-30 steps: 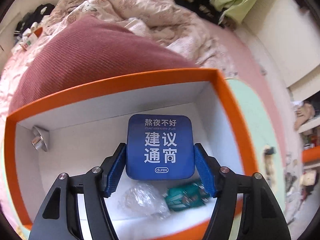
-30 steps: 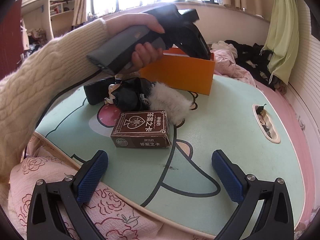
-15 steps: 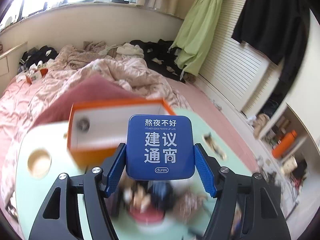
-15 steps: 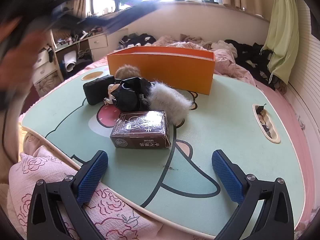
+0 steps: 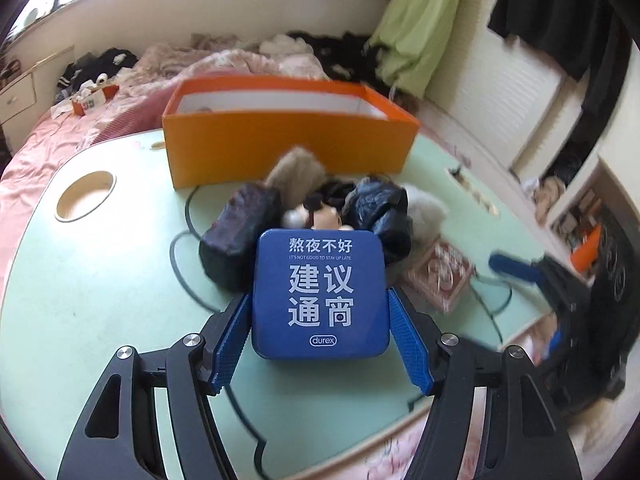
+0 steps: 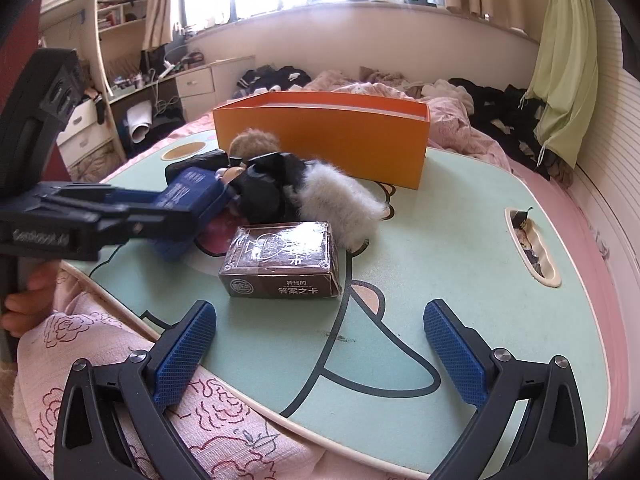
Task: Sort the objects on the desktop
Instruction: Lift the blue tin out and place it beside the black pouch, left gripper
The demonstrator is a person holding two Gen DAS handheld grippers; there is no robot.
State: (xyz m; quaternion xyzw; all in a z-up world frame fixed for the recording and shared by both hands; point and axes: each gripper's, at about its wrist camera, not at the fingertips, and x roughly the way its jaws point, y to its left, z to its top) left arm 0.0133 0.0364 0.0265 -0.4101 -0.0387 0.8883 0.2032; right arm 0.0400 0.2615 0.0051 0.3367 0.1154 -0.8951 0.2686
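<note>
A second earlier my left gripper held the blue tin over the inside of the orange box; now the box stood well ahead of my left fingers, and below them lay the mint tabletop. The tin was the same as before, clamped between the pads by its two sides. Just beyond its far edge sat the heap: a dark pouch, a black bag and grey fluff. To the left of my left fingers the tabletop was bare out to the round cup recess.

My right gripper had not shifted: its fingers stood wide apart with nothing between them, over the near edge of the tabletop. Ahead of them lay the brown card box, and bare surface ran to their right as far as the slot. My left hand with the tin now reached in from the left of my right fingers, near the heap.
</note>
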